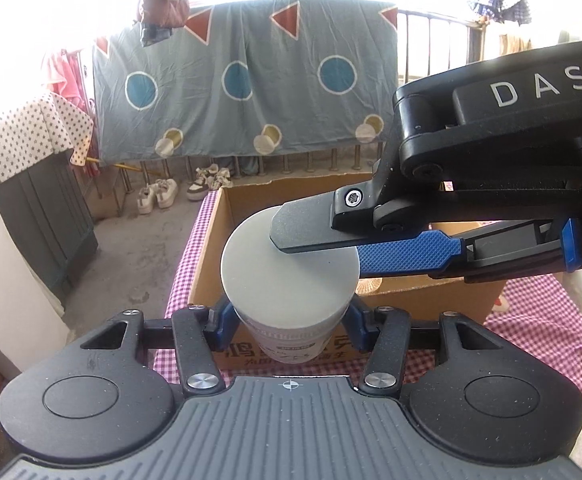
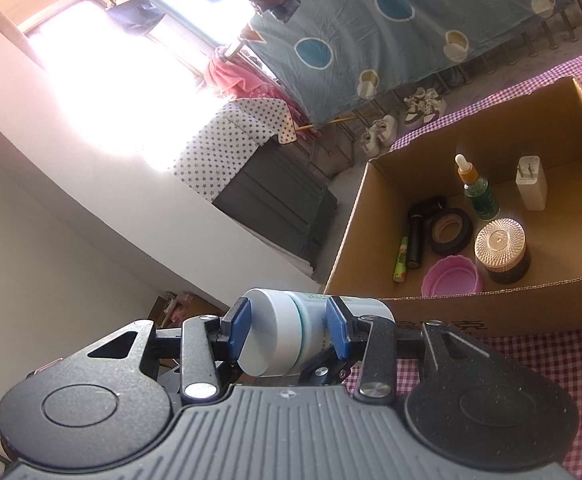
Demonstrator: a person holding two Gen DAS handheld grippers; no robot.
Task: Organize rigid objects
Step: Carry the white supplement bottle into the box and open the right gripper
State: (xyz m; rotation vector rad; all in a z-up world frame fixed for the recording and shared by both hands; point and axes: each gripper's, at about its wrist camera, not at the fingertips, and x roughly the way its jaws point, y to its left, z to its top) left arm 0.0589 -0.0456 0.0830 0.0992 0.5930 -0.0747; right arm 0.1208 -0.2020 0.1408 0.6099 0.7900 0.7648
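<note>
A white plastic jar (image 1: 291, 276) with a flat lid is held in the air in front of the cardboard box (image 1: 431, 296). My left gripper (image 1: 287, 320) is shut on the jar's body from both sides. My right gripper (image 2: 287, 330) is shut on the same jar (image 2: 279, 332), one pad on the lid face and one on the body; in the left wrist view its fingers (image 1: 315, 224) reach in from the right across the lid. The box (image 2: 451, 304) stands open on the pink checked tablecloth (image 2: 511, 364).
Inside the box lie a dropper bottle (image 2: 479, 192), a white charger (image 2: 531, 184), a black tape roll (image 2: 449, 230), a patterned round jar (image 2: 501, 250), a pink lid (image 2: 453, 278) and two small tubes (image 2: 409, 246). A grey cabinet (image 1: 39, 216) stands left of the table.
</note>
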